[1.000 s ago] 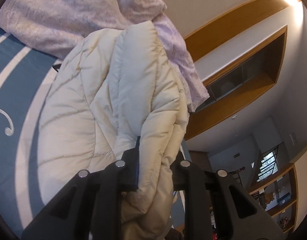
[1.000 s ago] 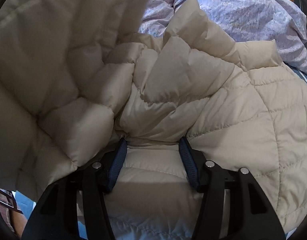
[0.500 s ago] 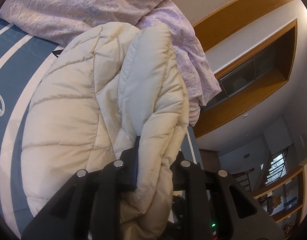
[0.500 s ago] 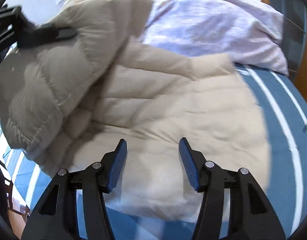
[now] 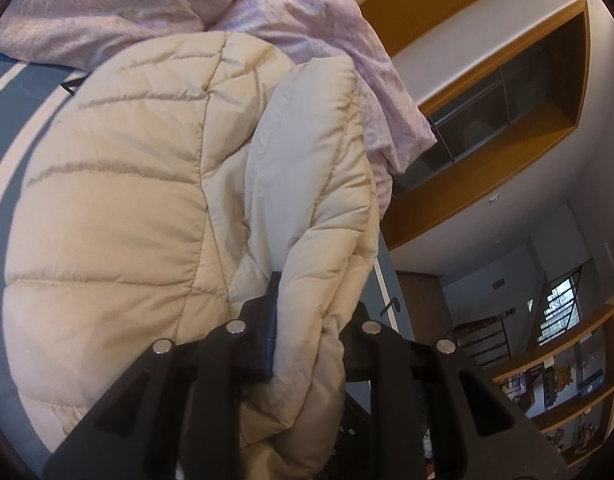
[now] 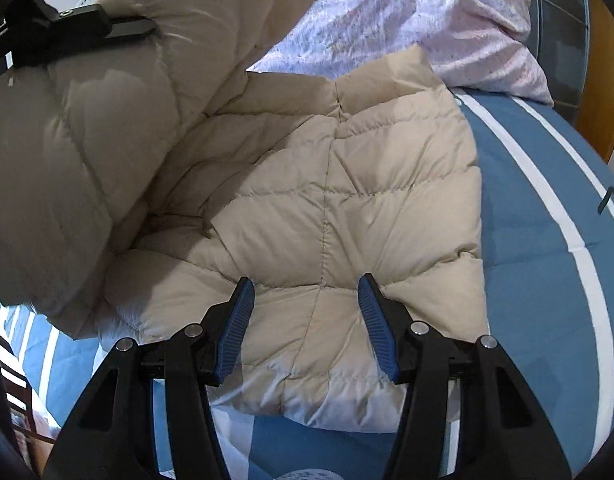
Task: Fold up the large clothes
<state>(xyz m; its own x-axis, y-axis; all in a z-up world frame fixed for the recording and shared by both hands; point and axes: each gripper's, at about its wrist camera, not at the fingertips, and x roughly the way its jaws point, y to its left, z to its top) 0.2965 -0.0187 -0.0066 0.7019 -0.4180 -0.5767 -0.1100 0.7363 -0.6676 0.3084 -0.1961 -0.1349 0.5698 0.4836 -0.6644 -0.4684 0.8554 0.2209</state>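
Observation:
A cream quilted puffer jacket (image 6: 327, 208) lies on a blue bed cover with white stripes (image 6: 547, 240). My left gripper (image 5: 307, 320) is shut on a thick fold of the jacket (image 5: 307, 200) and holds it lifted over the rest of the coat. In the right wrist view the left gripper (image 6: 147, 28) shows at the upper left, clamping the raised flap. My right gripper (image 6: 305, 296) is open and empty, just above the jacket's near hem.
A crumpled lilac duvet (image 6: 407, 12) lies at the head of the bed behind the jacket; it also shows in the left wrist view (image 5: 187, 4). A wooden headboard with a dark recess (image 5: 507, 92) and shelves (image 5: 567, 380) are to the right.
My right gripper has let go of the jacket and pulled back towards the hem, now open. My left gripper keeps its grip and has carried the fold further over the coat.

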